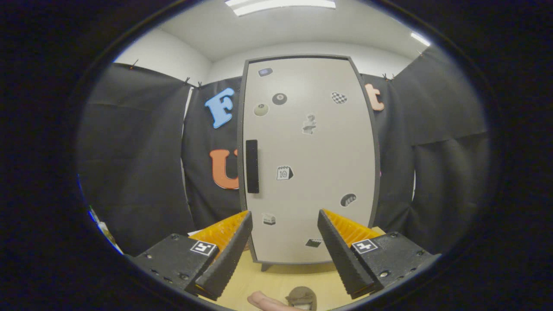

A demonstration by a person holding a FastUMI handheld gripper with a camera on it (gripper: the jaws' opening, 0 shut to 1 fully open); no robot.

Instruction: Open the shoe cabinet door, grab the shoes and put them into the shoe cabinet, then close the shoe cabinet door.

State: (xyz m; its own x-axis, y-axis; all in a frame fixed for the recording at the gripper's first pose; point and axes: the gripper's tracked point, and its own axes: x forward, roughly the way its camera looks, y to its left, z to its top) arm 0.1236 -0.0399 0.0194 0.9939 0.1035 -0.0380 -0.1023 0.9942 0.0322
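My claw (285,224) spread wide, gripping nothing. Shoe cabinet (309,160) straight ahead on worktop (276,278), standing upright, long axis vertical, door shut, facing me; black handle (252,166) at its left edge. Brown shape (302,297) below fingers, possibly shoe.

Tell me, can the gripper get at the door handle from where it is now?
Probably yes. The gripper is open, the cabinet door is shut, and nothing stands between the fingers and the black handle, which sits beyond and above the left finger.

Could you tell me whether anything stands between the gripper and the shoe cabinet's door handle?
Nothing visible does. The open gripper faces the closed cabinet door, with its black handle beyond the left finger and bare wooden floor between.
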